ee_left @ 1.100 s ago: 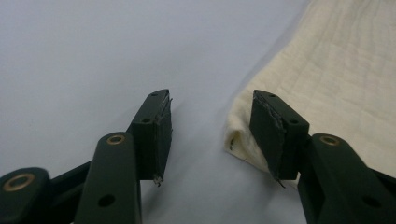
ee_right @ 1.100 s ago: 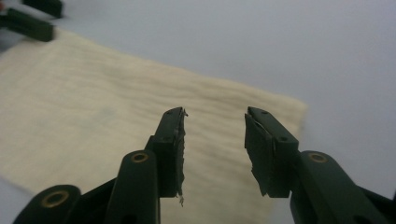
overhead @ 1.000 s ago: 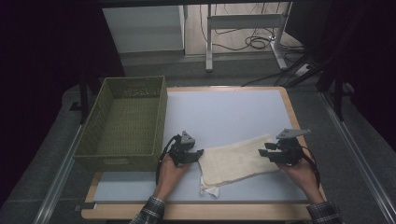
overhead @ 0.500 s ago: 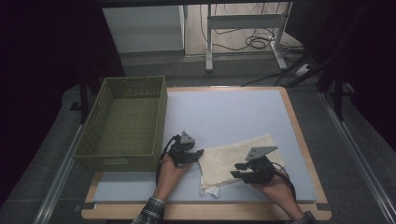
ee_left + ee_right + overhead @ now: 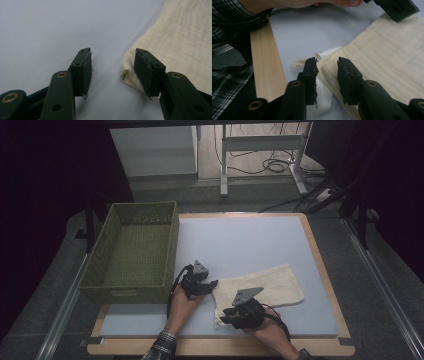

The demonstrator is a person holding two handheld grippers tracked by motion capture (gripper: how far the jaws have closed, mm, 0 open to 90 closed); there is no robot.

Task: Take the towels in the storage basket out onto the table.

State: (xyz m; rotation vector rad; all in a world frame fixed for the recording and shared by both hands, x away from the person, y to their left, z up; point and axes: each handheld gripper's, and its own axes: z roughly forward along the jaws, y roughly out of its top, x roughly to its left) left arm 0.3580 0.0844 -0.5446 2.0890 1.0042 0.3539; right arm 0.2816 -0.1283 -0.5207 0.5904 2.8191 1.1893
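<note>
High view: the right gripper point(image 5: 226, 316) is sitting over the cloth's point(image 5: 272, 282) near-left corner, jaws just closing, spread, gripping nothing. Left gripper point(image 5: 212, 285) is standing spread at the cloth's left edge.

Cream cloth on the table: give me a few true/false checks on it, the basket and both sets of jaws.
1. The cream cloth lies on the pale table mat. True.
2. The cloth is inside the green basket. False: it lies on the mat to the right of the basket, which holds no cloth.
3. The left gripper has its jaws clamped shut on the cloth. False: they stand apart, one jaw at the cloth's corner, bare mat between them.
4. The right gripper straddles the cloth's near edge; its jaws have just been closing, a gap left. True.
5. The basket stands at the table's left. True.
</note>
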